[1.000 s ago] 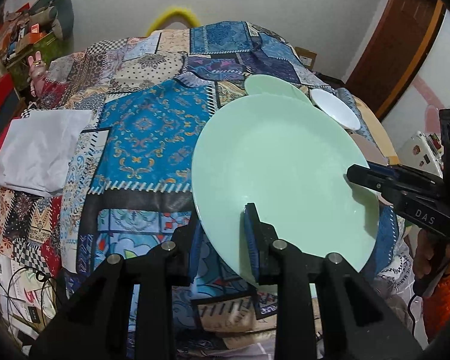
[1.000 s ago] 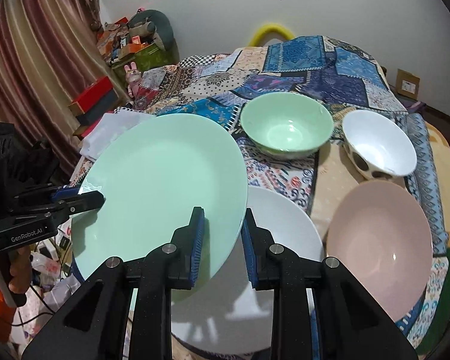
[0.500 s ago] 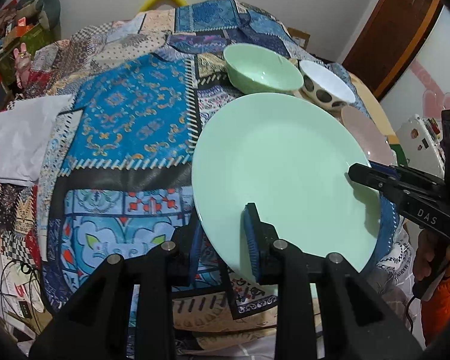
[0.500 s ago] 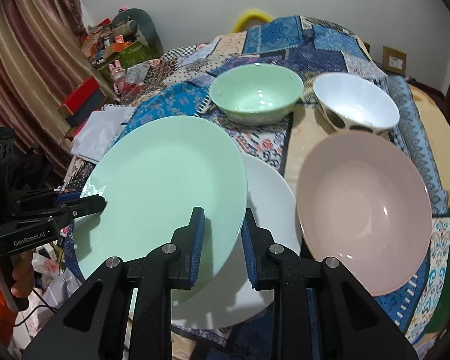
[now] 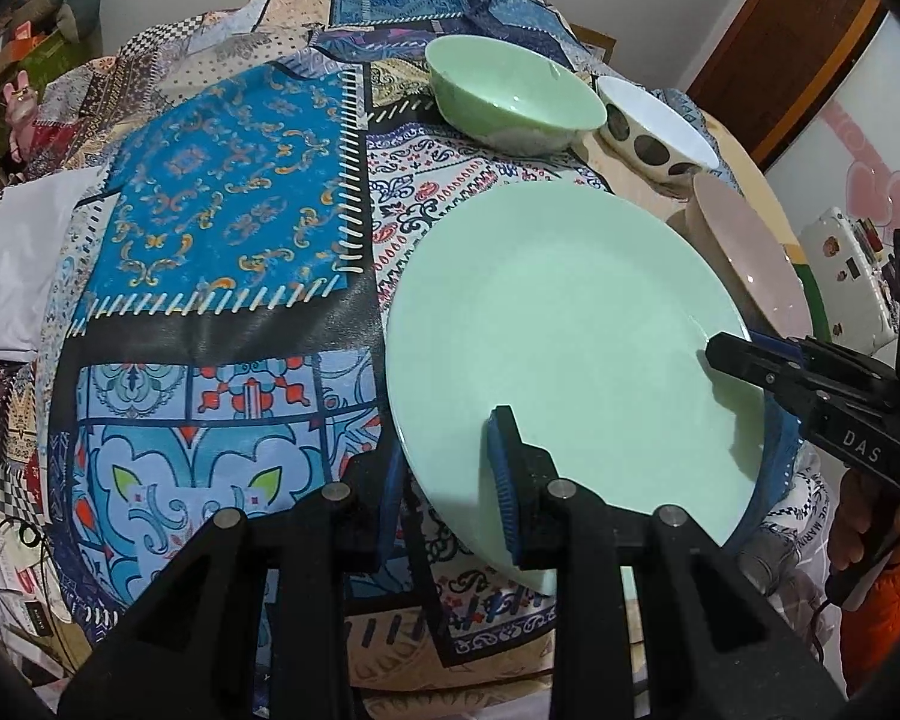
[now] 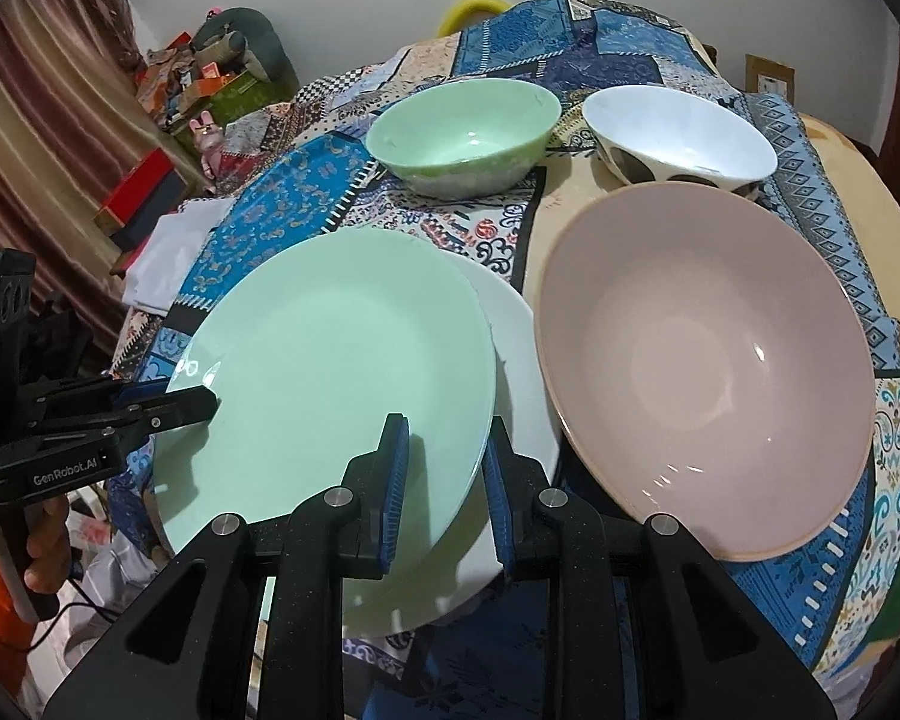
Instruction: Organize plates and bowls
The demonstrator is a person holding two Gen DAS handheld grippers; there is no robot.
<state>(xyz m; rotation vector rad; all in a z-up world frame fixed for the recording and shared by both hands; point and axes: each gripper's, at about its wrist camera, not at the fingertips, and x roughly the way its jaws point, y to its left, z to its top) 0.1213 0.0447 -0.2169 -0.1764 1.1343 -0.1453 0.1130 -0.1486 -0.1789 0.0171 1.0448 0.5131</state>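
Both grippers clamp opposite rims of the green plate [image 6: 330,372], left gripper [image 5: 450,474] and right gripper [image 6: 444,480], holding it just above and left-offset over the white plate [image 6: 516,372], pink bowl [image 6: 708,360] right.

A patchwork cloth [image 6: 618,54] covers the table, carrying bowls and plates.

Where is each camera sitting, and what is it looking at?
Left wrist: on the left gripper, facing the green plate it clamps; the right gripper shows too.
Right wrist: on the right gripper, facing that plate above a white plate; the left gripper shows.
Shared: green bowl.
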